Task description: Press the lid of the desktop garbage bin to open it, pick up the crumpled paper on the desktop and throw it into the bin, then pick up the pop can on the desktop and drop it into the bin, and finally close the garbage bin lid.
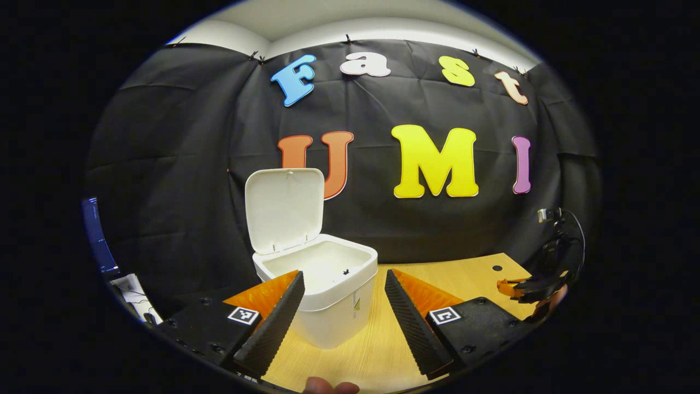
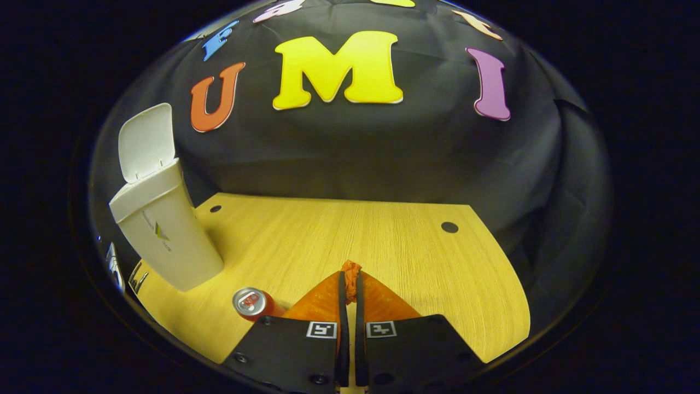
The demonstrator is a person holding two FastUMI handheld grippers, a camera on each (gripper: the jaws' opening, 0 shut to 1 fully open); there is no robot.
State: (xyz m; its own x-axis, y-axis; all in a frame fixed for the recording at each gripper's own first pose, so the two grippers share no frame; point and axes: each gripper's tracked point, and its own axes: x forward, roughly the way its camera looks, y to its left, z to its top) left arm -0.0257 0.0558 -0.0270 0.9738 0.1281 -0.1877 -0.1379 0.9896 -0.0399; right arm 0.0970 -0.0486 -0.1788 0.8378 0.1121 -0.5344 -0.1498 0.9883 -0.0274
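Bin (image 2: pixel 164 230) stands on the desk (image 2: pixel 383 246) with its lid (image 2: pixel 146 141) swung up and the mouth open; in the right gripper view it lies up and to the left of the right gripper (image 2: pixel 350 279), with the can (image 2: pixel 250 302) upright on the desk between the 2. Right gripper is nearly closed, 2 fingers pinching the crumpled paper (image 2: pixel 350 269) at their tips. Left gripper (image 1: pixel 343 284) is spread wide and empty, just in front of the bin, so judged carry is leftward to above the bin mouth.
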